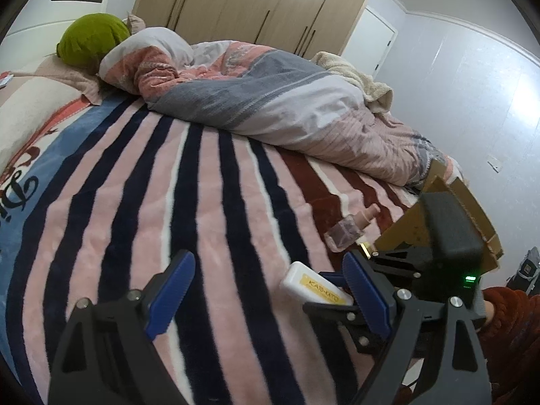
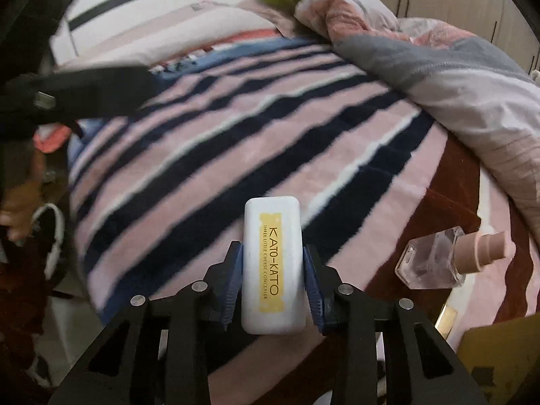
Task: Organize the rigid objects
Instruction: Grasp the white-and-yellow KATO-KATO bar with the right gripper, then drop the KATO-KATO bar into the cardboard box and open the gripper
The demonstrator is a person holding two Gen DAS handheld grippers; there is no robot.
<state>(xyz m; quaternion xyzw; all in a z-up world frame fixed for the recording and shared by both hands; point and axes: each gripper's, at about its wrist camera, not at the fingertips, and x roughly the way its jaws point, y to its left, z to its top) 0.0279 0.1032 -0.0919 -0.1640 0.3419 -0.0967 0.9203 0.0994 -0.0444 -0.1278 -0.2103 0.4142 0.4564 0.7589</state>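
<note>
I have the white concealer case (image 2: 272,263) clamped between my right gripper (image 2: 272,281)'s blue pads (image 2: 233,287), one pad pressed to each long side. Its yellow label reading KATO-KATO faces up at the camera, and the case runs lengthwise out past the fingertips, its far end sticking out beyond them above the striped blanket (image 2: 189,155). From the left wrist view I see the same case (image 1: 315,288) just beside my left gripper's right finger, held low over the blanket.

Off to the right of the right fingers, apart from the case, a clear spray bottle (image 2: 442,260) with a pink nozzle lies on its side on the dark red band of the blanket. Nearer the camera on that side, a corner of a cardboard box (image 2: 499,357) shows; in the left view the box (image 1: 452,209) stands behind the right gripper's body.

My left gripper (image 1: 266,287) hangs over the blanket with its fingers spread wide and nothing between them.

Well beyond both sets of fingers, a bunched quilt (image 1: 270,101) lies across the bed, with a green cushion (image 1: 94,40) touching its far end.
</note>
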